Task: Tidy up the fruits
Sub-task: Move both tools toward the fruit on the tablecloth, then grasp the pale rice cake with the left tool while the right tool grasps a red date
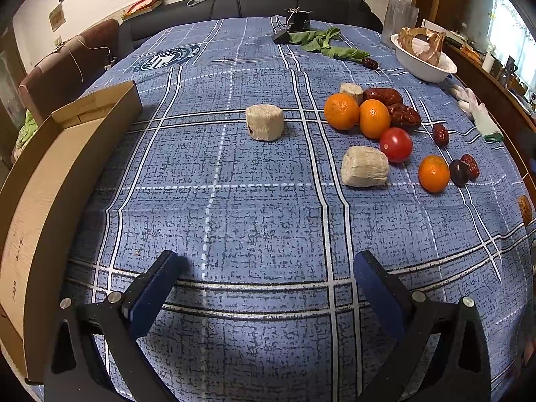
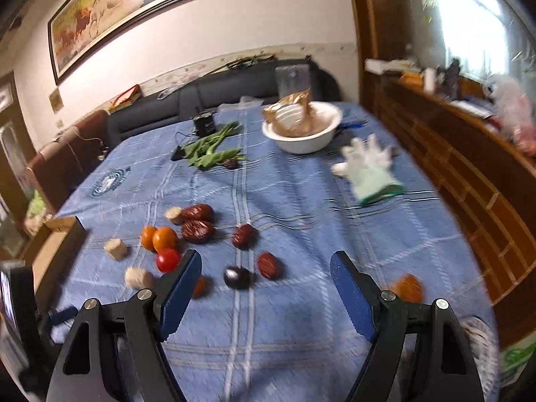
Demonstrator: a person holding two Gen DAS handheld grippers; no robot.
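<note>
Fruit lies scattered on the blue checked tablecloth (image 1: 254, 221): two oranges (image 1: 341, 111) side by side, a red tomato (image 1: 396, 144), a third orange (image 1: 433, 173), a dark plum (image 1: 459, 172) and several red dates (image 1: 403, 116). Three beige cylinder pieces (image 1: 264, 122) lie among them. My left gripper (image 1: 268, 271) is open low over bare cloth, well short of the fruit. In the blurred right wrist view my right gripper (image 2: 266, 271) is open above the plum (image 2: 238, 277) and a date (image 2: 268, 265), holding nothing.
An open cardboard box (image 1: 50, 181) stands along the left edge. A white bowl (image 2: 303, 134) with brown wrapping, green leaves (image 2: 207, 152), a white glove (image 2: 368, 167) and a small black device (image 1: 298, 20) sit at the far side. A wooden cabinet (image 2: 469, 174) runs along the right.
</note>
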